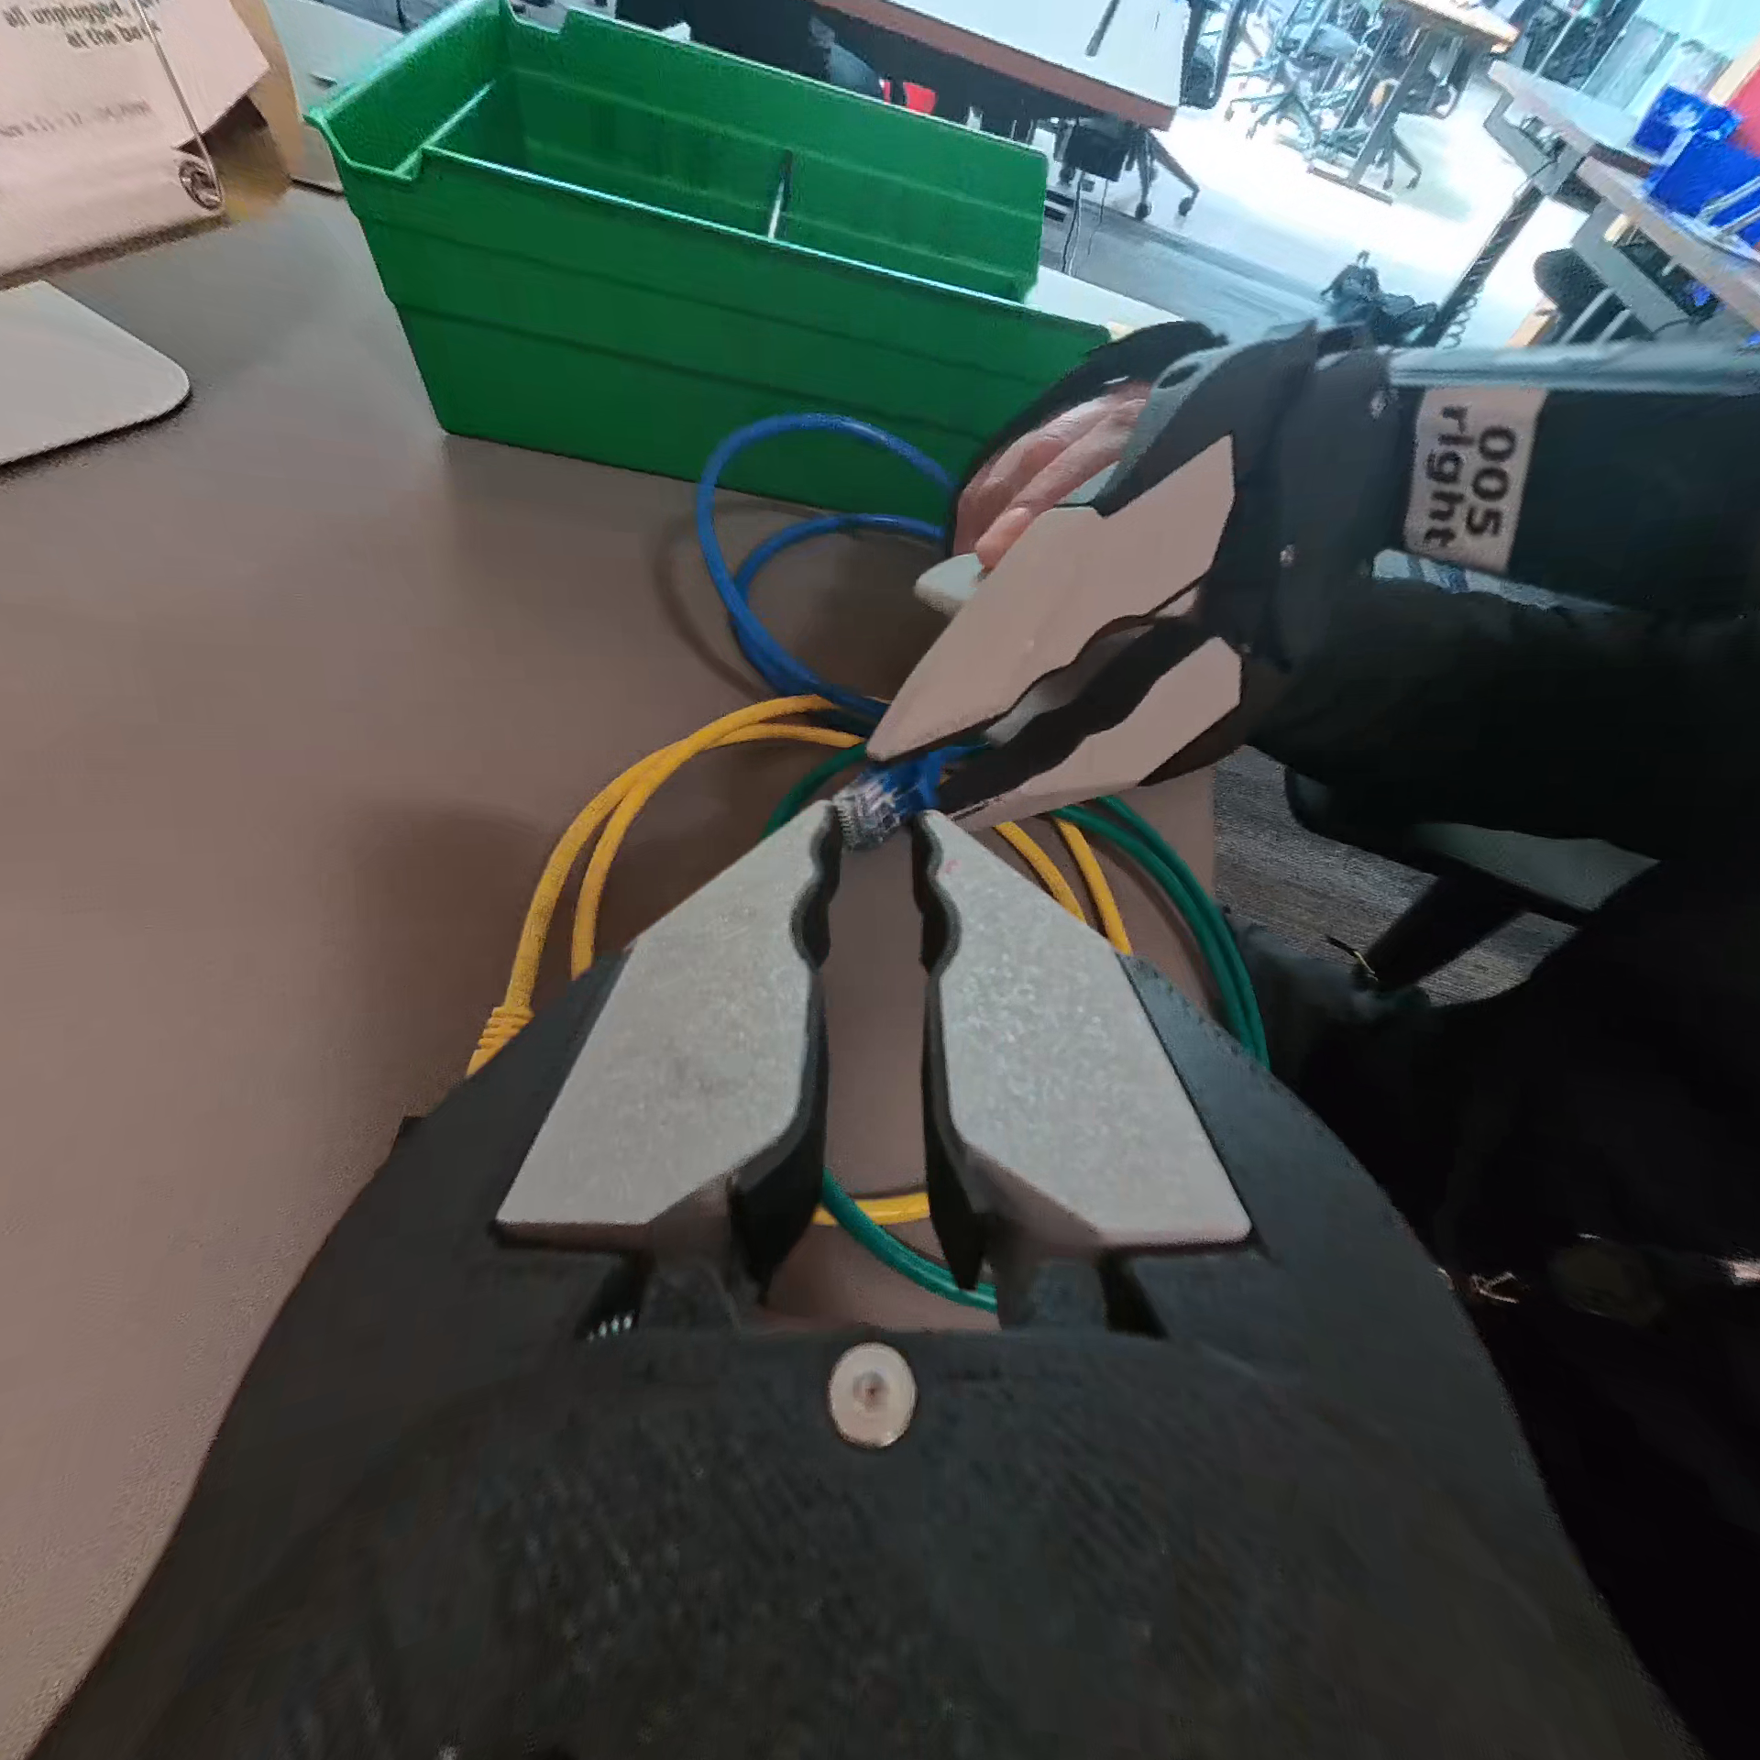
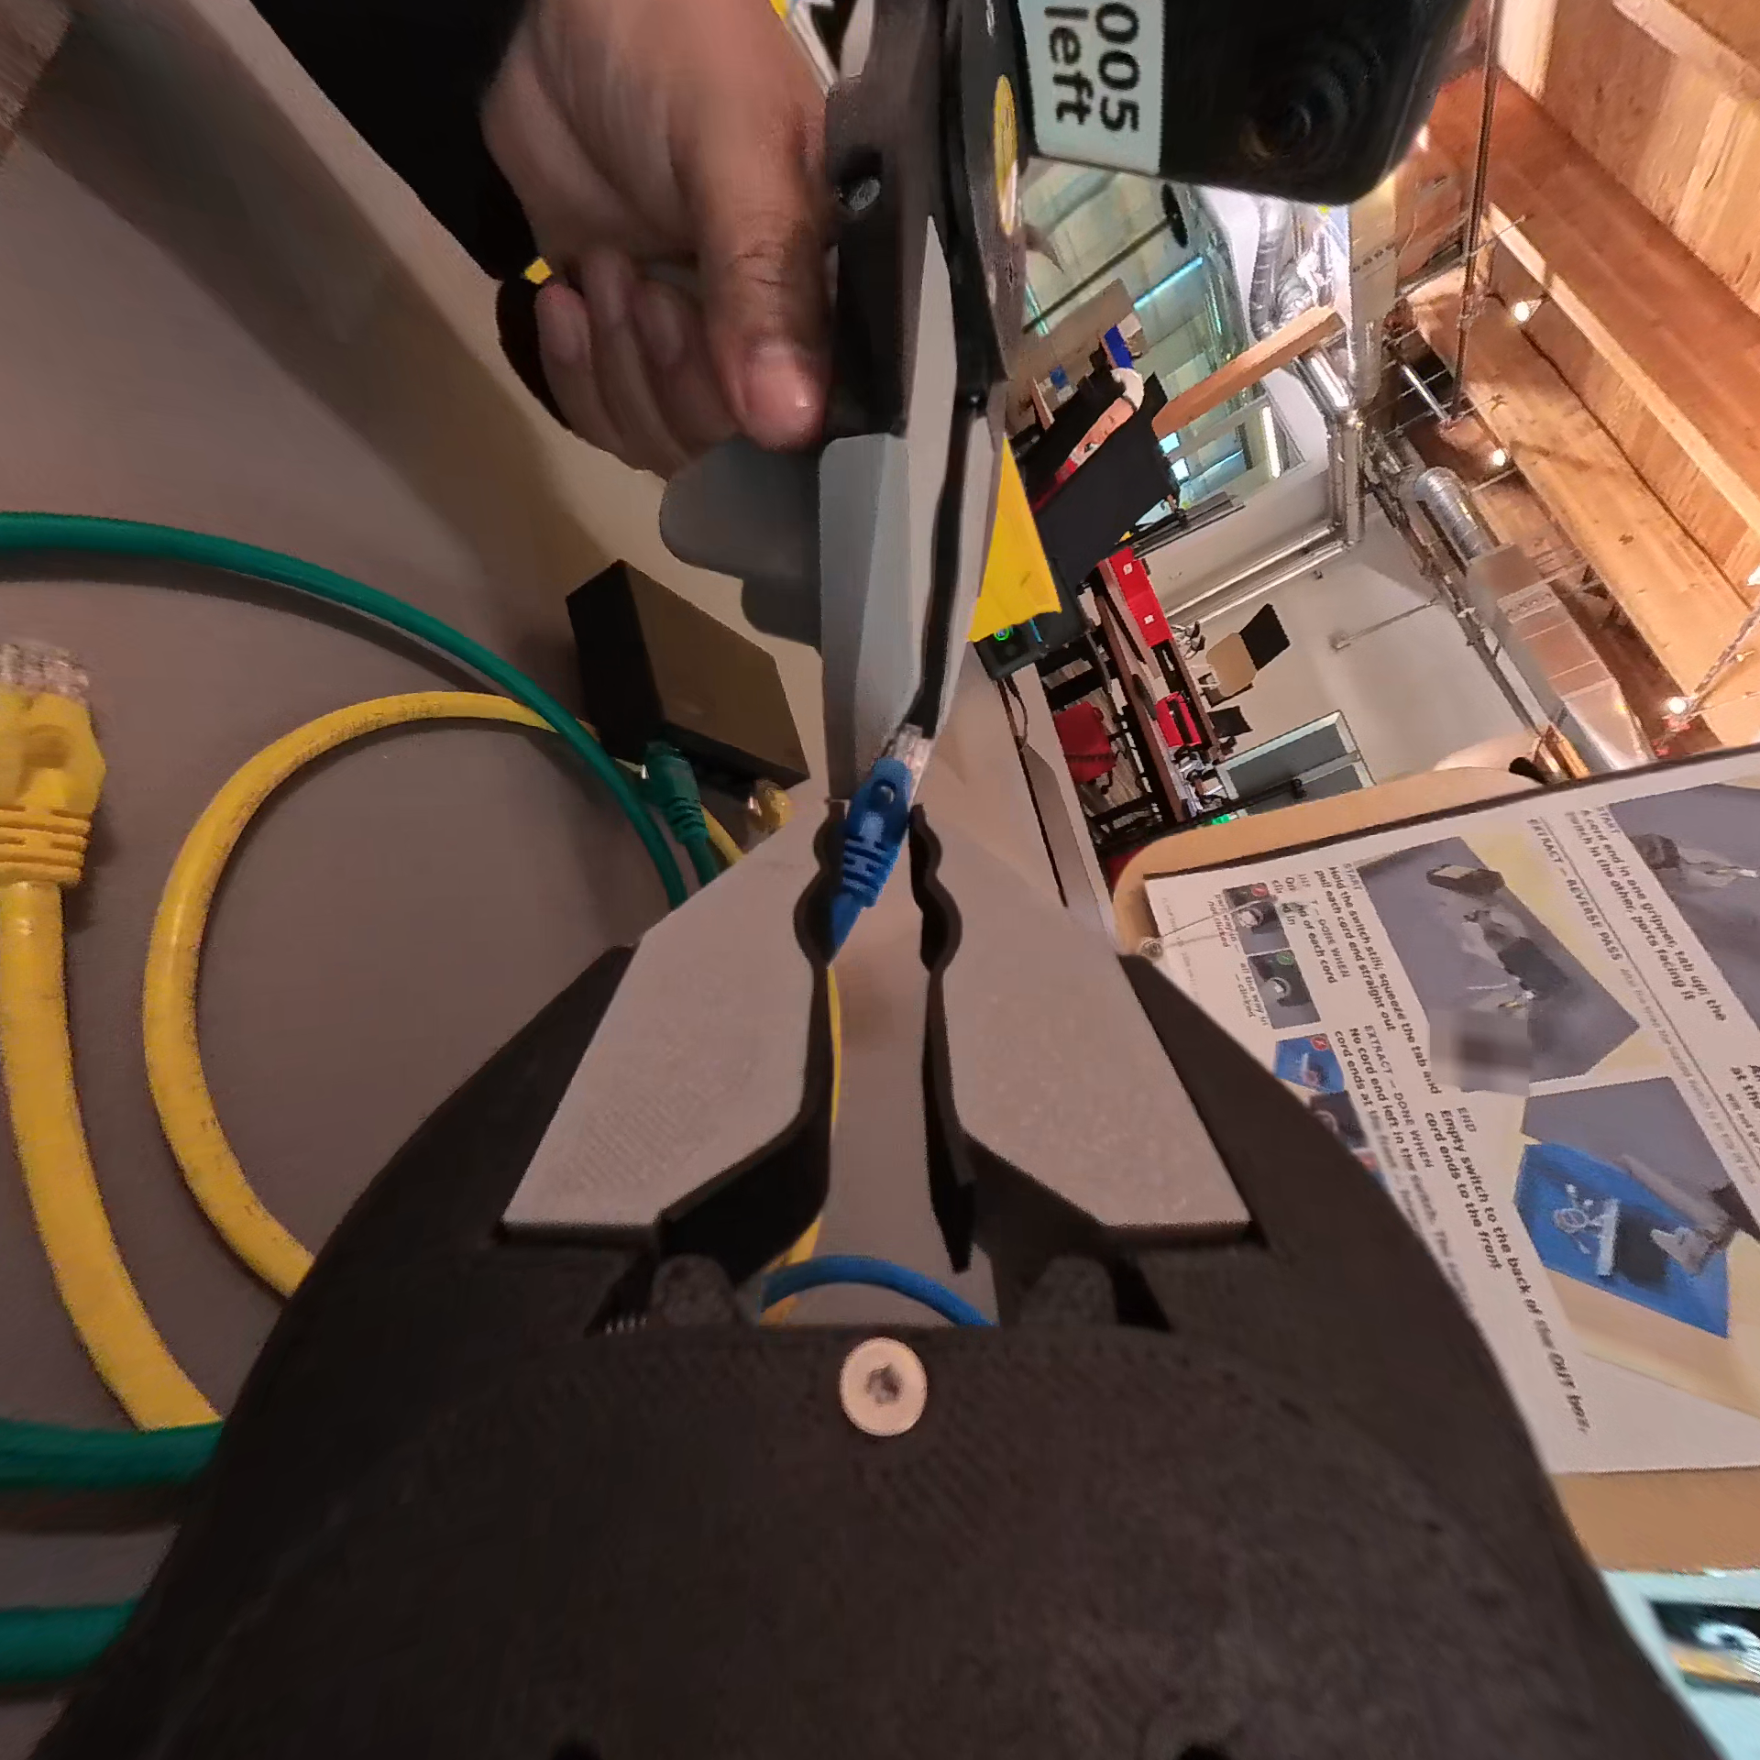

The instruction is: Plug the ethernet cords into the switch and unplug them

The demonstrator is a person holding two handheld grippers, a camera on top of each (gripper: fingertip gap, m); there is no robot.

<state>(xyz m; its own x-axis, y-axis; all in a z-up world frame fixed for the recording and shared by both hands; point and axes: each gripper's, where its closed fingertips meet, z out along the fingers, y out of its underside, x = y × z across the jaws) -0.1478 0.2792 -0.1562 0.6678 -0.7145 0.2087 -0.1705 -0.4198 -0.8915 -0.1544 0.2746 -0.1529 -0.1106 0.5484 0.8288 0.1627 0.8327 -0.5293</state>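
A blue ethernet plug (image 2: pixel 865 848) sits between both grippers above the table. My right gripper (image 2: pixel 871 814) is shut on its blue boot. My left gripper (image 1: pixel 873 824) is shut on its clear connector end (image 1: pixel 871 811). The left gripper comes down from above in the right wrist view (image 2: pixel 905 743). The right gripper comes in from the right in the left wrist view (image 1: pixel 914 781). The blue cord (image 1: pixel 724 571) loops behind. The black switch (image 2: pixel 686 667) lies on the table with a green plug (image 2: pixel 678 795) and a yellow plug (image 2: pixel 767 808) at its ports.
Yellow (image 1: pixel 590 857) and green (image 1: pixel 1200 905) cords coil on the brown table under the grippers. A loose yellow plug (image 2: pixel 38 752) lies at the left. A green bin (image 1: pixel 667 286) stands behind. An instruction sheet (image 2: pixel 1429 1095) stands at the right. The table edge runs close on the right. My left and right fingertips are right by each other.
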